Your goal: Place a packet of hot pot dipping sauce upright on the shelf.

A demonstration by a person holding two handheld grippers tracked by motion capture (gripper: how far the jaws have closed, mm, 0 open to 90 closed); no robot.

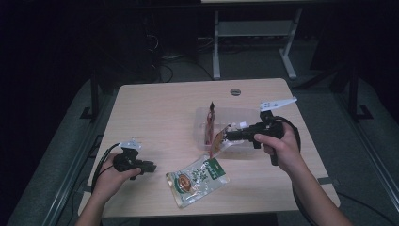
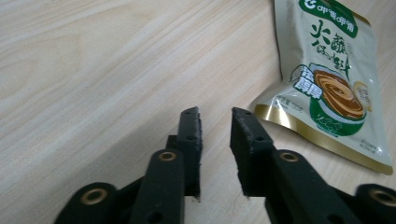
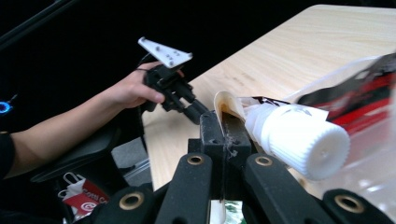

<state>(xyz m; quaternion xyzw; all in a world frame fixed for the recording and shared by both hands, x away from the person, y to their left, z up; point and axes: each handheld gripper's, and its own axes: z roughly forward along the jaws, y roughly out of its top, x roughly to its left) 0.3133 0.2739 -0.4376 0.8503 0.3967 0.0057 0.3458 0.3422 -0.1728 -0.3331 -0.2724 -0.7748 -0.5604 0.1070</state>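
1. Hanging from the right hand-held gripper (image 1: 229, 135), whose jaws are clamped on it, a spouted pouch (image 1: 217, 141) sits over the near-left edge of a clear bin (image 1: 244, 115).
2. Lying flat on the tabletop (image 1: 155, 113), a green packet (image 1: 197, 180) waits, apparently next.
3. Idling left, the left hand-held gripper (image 1: 151, 167) has its jaws apart.

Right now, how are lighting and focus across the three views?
High view: dim, surroundings black, table lit. Left gripper view: bright, green packet print sharp, jaws soft. Right gripper view: white cap blurred close up, background dark.
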